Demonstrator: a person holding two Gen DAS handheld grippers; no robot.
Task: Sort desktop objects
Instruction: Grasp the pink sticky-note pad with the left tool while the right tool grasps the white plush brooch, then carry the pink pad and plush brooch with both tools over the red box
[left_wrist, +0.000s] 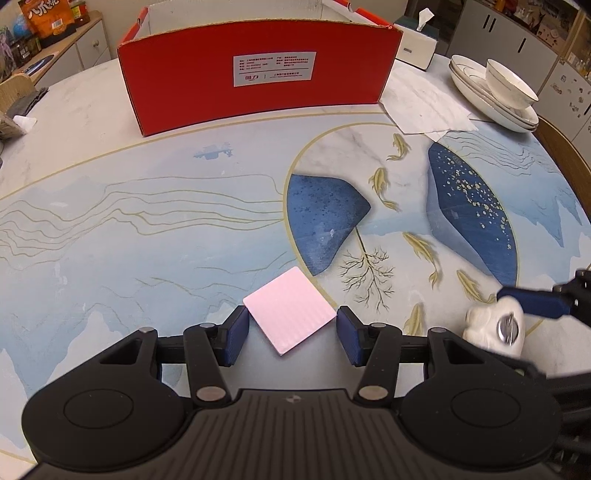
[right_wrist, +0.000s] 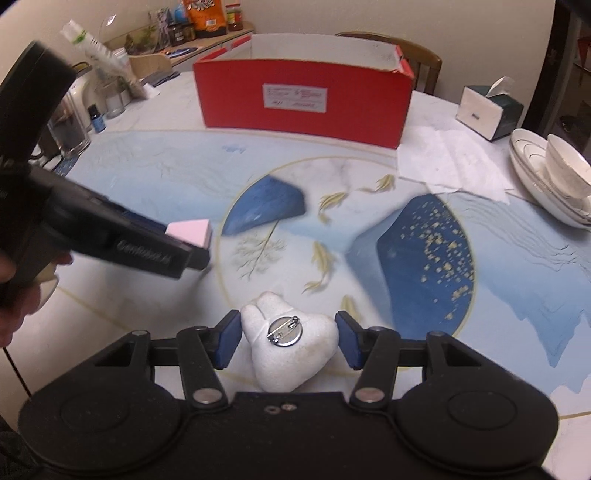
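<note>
left tongs (left_wrist: 291, 334): clamped on the corners of the pink square pad (left_wrist: 290, 310), pad flat between the pads | right tongs (right_wrist: 288, 339): closed on the white plush brooch (right_wrist: 291, 347), pin side up | red box (left_wrist: 258, 74): far ahead of both tongs on the surface (left_wrist: 147, 221), open-topped

The left gripper (left_wrist: 291, 334) tilts steeply down toward the table, its blue pads closed on the two side corners of a pink square pad (left_wrist: 290, 310). The right gripper (right_wrist: 289, 339) points down likewise, its pads pressed against the flanks of a white plush brooch (right_wrist: 291, 350) (pin side up). A hand (right_wrist: 14, 295) shows behind the left gripper's body.
</note>
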